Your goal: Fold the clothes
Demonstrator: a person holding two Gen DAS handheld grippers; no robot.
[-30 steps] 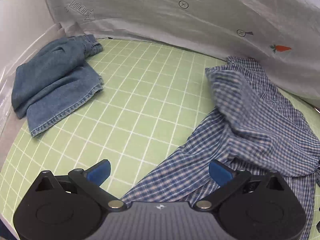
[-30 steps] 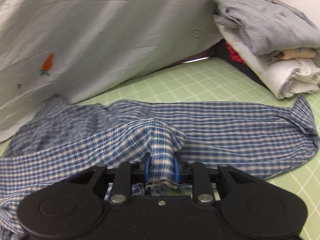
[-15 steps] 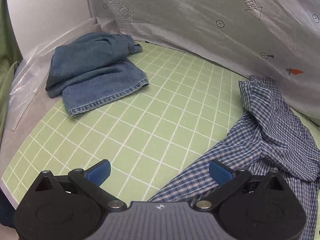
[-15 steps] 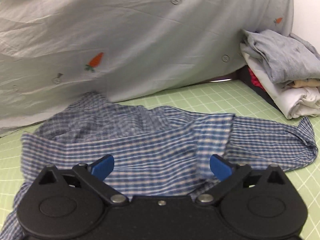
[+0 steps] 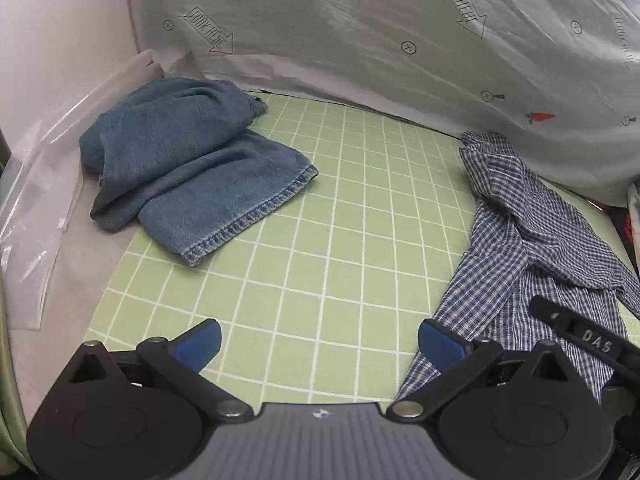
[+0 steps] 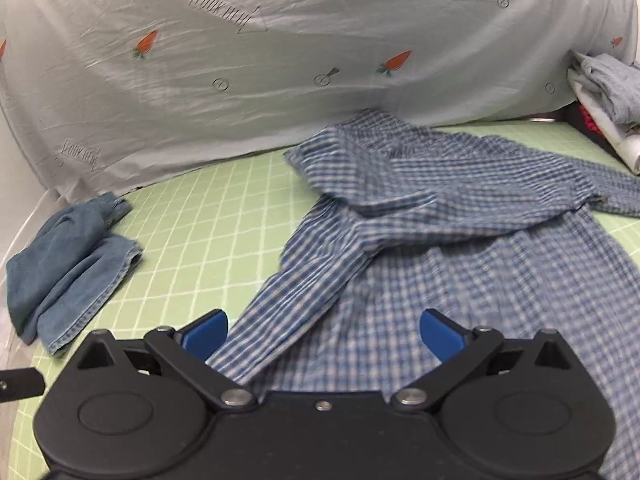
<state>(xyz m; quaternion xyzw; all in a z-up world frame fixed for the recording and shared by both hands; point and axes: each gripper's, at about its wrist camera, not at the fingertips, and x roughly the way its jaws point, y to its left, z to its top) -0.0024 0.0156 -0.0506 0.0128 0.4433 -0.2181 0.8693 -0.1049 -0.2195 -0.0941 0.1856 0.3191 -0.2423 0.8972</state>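
Observation:
A blue-and-white checked shirt (image 6: 432, 248) lies crumpled on the green grid mat (image 6: 208, 216); in the left wrist view it (image 5: 524, 240) lies at the right. My right gripper (image 6: 322, 332) is open and empty, held above the shirt's near part. My left gripper (image 5: 318, 340) is open and empty above bare mat (image 5: 320, 240), its right finger by the shirt's left edge. Part of the right gripper shows at the lower right of the left wrist view (image 5: 580, 340).
Folded blue jeans (image 5: 188, 168) lie at the mat's far left, also in the right wrist view (image 6: 68, 260). A grey sheet with carrot prints (image 5: 360, 40) hangs behind the mat. A pile of grey and white clothes (image 6: 604, 96) sits at the far right. Clear plastic (image 5: 32, 200) lies left of the jeans.
My right gripper has opened and let go of the shirt fold, then pulled back and turned left. My left gripper has drawn back and left, staying open.

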